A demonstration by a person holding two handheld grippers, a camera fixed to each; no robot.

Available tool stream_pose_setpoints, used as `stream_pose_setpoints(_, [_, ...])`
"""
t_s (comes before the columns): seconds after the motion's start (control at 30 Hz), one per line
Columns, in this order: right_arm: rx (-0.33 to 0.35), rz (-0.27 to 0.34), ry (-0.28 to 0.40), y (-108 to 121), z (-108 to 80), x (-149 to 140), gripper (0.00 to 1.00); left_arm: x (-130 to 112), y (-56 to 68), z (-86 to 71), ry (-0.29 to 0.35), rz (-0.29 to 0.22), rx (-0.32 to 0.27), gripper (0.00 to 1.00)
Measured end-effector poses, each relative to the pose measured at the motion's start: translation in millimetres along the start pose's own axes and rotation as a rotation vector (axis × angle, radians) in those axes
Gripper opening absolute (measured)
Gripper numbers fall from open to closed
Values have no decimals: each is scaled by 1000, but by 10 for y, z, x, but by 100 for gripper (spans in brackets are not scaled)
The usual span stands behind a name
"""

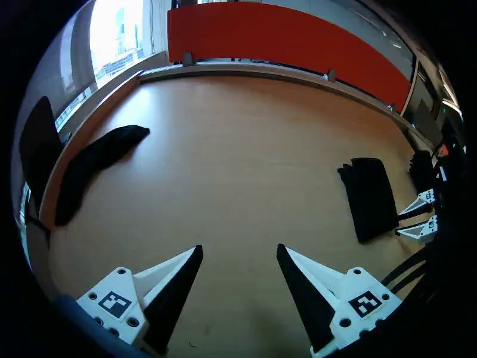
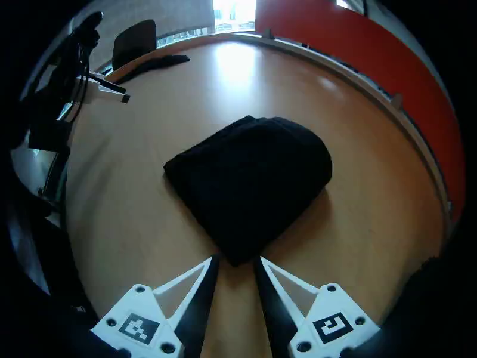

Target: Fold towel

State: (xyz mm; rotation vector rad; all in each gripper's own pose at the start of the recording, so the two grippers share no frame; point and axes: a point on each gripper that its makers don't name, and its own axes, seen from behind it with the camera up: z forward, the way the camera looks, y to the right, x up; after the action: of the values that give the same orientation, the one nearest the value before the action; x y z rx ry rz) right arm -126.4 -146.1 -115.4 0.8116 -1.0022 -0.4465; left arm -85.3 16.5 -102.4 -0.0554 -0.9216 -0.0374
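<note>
While the towel (image 2: 250, 185) is plain black with no print I can make out, it lies folded into one thick pad on the wooden table (image 2: 369, 179), one corner pointing at me; right claw (image 2: 235, 259) sits low at that corner, fingers narrowly apart with the corner tip in the gap; can't tell whether the pads actually press the cloth; fold layers merge into flat black, so can't count them. In the left gripper view the same towel (image 1: 371, 197) is a dark rectangle at the right side of the table (image 1: 238, 149); right claw (image 1: 398, 225) at its edge, whatever holds it lost in shadow. Left claw (image 1: 238, 250) is spread wide over bare wood, well apart from the towel. Only markings: square black-and-white tags, one per finger, two in each view; pattern, not text. Second black cloth (image 1: 89, 170) lies loose along the left table edge; cloth count two. Beyond: red partition (image 1: 286, 42); dark chair (image 1: 39, 143), cut off at the edge; window (image 1: 116, 36), blown out.
</note>
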Motion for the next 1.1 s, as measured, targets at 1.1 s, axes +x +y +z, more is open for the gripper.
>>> stream_pose_setpoints(1.1, [-27,10,60,61,-137,267,5,-15,12,0,-2,6,-6,92])
